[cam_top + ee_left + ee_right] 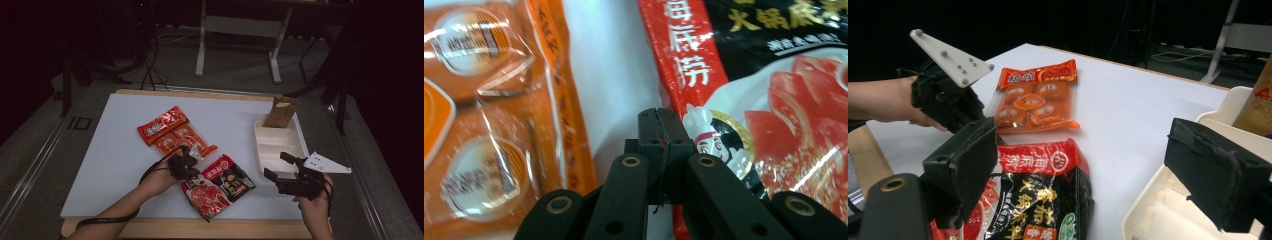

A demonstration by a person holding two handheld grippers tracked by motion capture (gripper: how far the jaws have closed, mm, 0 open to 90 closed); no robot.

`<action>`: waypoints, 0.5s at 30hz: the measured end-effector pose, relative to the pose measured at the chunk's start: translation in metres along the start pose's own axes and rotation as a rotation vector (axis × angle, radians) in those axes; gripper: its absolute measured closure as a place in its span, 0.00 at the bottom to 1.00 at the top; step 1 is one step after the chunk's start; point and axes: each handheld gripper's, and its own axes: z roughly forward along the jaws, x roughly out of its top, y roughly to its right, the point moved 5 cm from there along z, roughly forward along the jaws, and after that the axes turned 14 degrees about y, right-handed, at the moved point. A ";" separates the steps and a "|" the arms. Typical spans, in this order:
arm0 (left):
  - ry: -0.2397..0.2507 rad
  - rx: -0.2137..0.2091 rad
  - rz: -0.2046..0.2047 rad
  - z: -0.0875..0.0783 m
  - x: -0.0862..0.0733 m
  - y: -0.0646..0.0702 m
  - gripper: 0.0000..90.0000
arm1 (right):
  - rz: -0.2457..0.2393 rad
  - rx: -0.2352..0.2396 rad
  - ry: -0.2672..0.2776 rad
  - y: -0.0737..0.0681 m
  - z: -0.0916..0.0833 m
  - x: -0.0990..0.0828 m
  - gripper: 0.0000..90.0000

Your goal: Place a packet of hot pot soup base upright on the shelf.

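Meanwhile, the left tongs [659, 116] are held fully closed and empty between the orange sachet pack [489, 125] and the red-black hotpot pouch [774, 100]; the right tongs [1098, 170] are spread wide, empty, beside the white tray [1168, 210].

Three food packets lie in the scene: one orange packet [170, 131] holding four round sealed cups, one red-and-black packet [218, 186] and one brown pouch [280, 112]. There is one white divided tray [300, 142] and one white desk [115, 150]. Two claws are counted, the left claw [189, 161] and the right claw [276, 165].
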 end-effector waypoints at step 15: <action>0.003 -0.019 -0.033 -0.019 -0.024 0.011 1.00 | -0.005 0.002 -0.004 -0.002 0.000 0.001 0.15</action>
